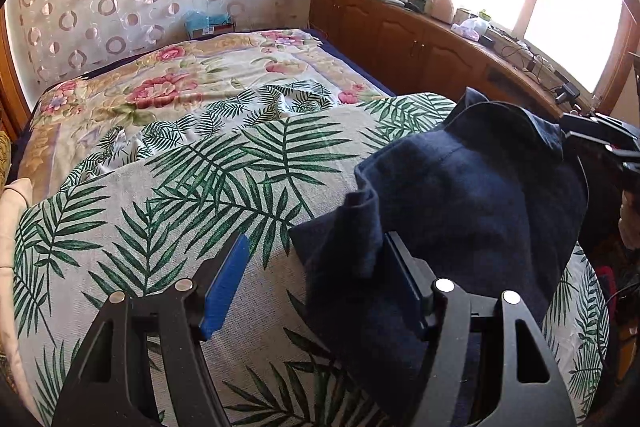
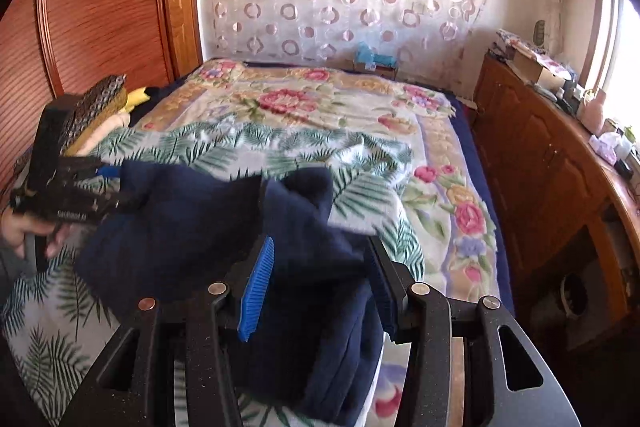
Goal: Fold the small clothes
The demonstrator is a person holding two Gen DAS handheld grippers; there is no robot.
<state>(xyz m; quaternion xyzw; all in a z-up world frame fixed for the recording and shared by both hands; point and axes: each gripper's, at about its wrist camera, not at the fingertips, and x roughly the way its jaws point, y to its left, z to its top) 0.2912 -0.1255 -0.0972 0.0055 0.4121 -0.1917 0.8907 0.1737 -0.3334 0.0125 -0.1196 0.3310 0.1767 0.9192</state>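
A small dark navy garment [image 1: 472, 195] lies bunched on a palm-leaf cloth [image 1: 192, 195] on the bed. My left gripper [image 1: 316, 259] is open; the garment's left edge drapes over its right finger while the blue-padded left finger [image 1: 226, 287] stands clear over the cloth. In the right wrist view the same garment [image 2: 192, 219] stretches between both grippers. My right gripper [image 2: 320, 267] is open with a fold of the navy cloth lying between its fingers. The left gripper also shows in the right wrist view [image 2: 80, 195] at the garment's far left end. The right gripper shows in the left wrist view [image 1: 600, 143] at the garment's right end.
A floral blanket [image 1: 168, 83] covers the far half of the bed. A wooden cabinet [image 1: 420, 43] with clutter runs along the right under a bright window. A wooden headboard [image 2: 100, 7] and pillows [image 2: 116, 103] are at the left. A patterned curtain hangs at the back.
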